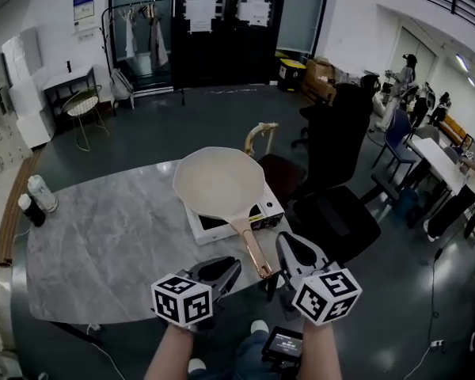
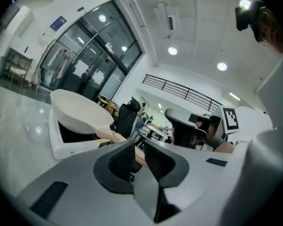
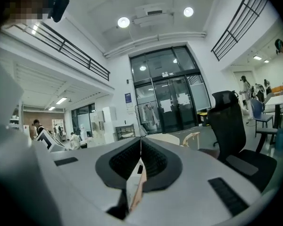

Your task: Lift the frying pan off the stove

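A cream frying pan (image 1: 218, 182) sits on a white induction stove (image 1: 267, 212) on the grey marble table (image 1: 103, 244). Its copper-coloured handle (image 1: 253, 248) points toward me. My left gripper (image 1: 236, 264) hangs just left of the handle's end, and its jaws stand a narrow gap apart with nothing pressed between them. In the left gripper view the pan (image 2: 80, 109) and its handle (image 2: 118, 136) lie just beyond the left gripper (image 2: 139, 149). My right gripper (image 1: 283, 240) sits right of the handle's end, shut and empty. In the right gripper view the right gripper (image 3: 141, 147) has its pads meeting.
Two canisters (image 1: 41, 192) stand at the table's left edge. A black office chair (image 1: 336, 172) and a wooden chair back (image 1: 261, 137) stand right behind the stove, off the table's far right edge. People sit at desks far right (image 1: 416, 105).
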A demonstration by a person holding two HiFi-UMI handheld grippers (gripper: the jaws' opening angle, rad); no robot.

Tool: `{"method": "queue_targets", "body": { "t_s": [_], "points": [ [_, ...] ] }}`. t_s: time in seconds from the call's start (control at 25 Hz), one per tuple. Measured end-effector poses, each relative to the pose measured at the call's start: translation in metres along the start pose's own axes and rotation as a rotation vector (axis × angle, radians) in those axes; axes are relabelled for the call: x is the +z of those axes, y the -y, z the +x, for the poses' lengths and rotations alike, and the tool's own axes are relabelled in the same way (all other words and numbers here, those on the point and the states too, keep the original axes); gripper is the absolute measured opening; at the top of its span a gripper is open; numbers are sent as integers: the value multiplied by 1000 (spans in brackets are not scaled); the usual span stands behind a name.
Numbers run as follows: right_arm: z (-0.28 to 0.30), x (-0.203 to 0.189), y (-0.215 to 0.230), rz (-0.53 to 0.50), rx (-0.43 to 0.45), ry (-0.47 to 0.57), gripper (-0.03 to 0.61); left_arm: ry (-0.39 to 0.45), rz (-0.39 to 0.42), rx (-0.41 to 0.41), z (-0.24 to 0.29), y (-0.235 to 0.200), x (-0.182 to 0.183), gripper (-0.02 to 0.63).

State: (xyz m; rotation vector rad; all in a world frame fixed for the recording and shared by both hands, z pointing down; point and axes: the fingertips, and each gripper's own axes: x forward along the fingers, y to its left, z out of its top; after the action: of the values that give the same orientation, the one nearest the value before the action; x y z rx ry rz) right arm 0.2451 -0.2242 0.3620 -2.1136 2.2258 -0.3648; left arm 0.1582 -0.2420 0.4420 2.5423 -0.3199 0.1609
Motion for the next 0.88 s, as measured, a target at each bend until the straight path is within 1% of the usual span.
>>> {"method": "queue_targets", "body": {
  "t_s": [0.12, 0.2, 0.24, 0.4, 0.52, 0.68, 0.76, 0.88],
  "points": [
    [18, 0, 19, 14, 51, -17, 25, -25, -106, -4, 17, -9, -7, 122],
    [31, 0, 32, 26, 79, -29, 25, -48, -159, -19, 27, -11, -12, 174],
    [37, -1, 37, 35, 93, -35, 25, -64, -177, -24, 32, -12, -16, 210],
    [61, -9, 56, 64, 150, -62, 25, -110, -236, -23, 47, -17, -32, 275],
    [76, -19, 65, 80, 201, -95, 25, -96, -319, -37, 56, -18, -40, 304],
    [96, -32, 65, 83, 291, -169, 25, -48, -414, -64, 64, -11, -43, 308],
    [102, -35, 65, 89, 331, -197, 25, -46, -437, -73, 68, -2, -47, 308],
    [106, -38, 64, 108, 408, -222, 25, -54, -439, -64, 72, 7, -53, 307]
  ]
}}
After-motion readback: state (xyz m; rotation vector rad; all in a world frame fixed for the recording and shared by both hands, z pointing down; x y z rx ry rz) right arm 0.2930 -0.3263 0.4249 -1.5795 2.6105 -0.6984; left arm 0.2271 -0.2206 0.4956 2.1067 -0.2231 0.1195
